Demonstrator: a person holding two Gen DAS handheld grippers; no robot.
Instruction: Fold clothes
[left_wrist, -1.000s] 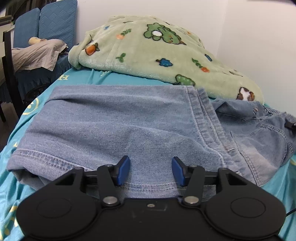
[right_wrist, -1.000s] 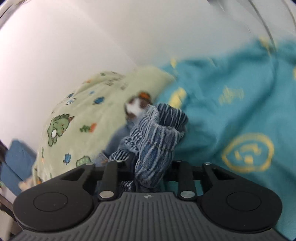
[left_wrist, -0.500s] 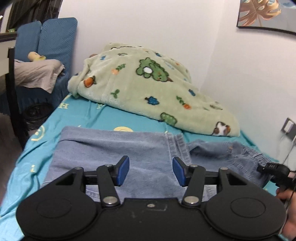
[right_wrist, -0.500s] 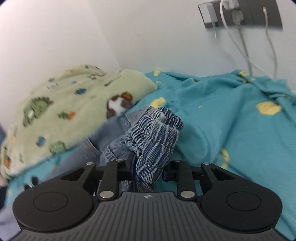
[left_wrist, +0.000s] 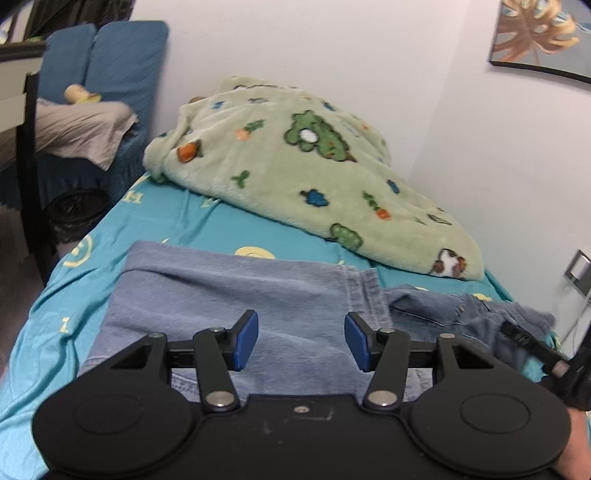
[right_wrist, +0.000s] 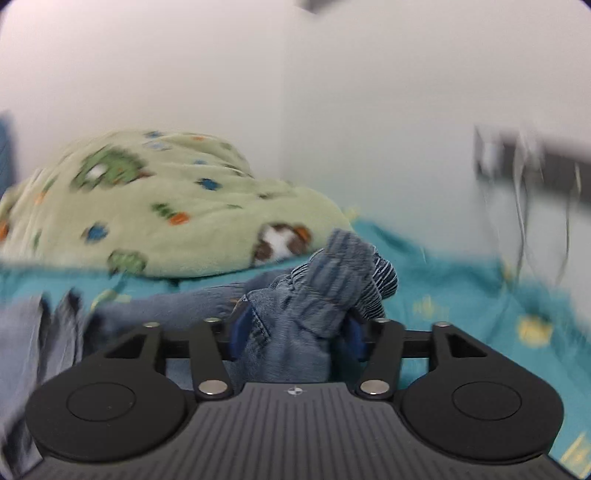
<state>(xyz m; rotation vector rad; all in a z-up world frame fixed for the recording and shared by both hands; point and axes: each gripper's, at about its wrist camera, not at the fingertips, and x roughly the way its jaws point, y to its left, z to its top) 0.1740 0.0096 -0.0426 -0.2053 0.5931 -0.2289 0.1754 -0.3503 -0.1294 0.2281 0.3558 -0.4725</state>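
Note:
Light blue jeans (left_wrist: 229, 295) lie folded on the teal bed sheet (left_wrist: 162, 218). My left gripper (left_wrist: 301, 341) hovers above them, open, with nothing between its blue pads. The gathered waistband (right_wrist: 332, 280) of the jeans stands between the jaws of my right gripper (right_wrist: 295, 334). Those jaws are opening, and a dark gap shows beside the right pad (right_wrist: 355, 334). In the left wrist view a black finger (left_wrist: 528, 341) of the right gripper reaches into the bunched denim at the right edge.
A green fleece blanket (left_wrist: 295, 166) with cartoon prints is heaped at the bed's far side against the white wall. A blue chair (left_wrist: 110, 74) with grey cloth stands at the left. A wall socket with cables (right_wrist: 532, 177) is on the right.
The left gripper has lifted away from the jeans, so more of the bed shows. The right gripper has rolled level and its jaws have spread apart around the waistband they were pinching.

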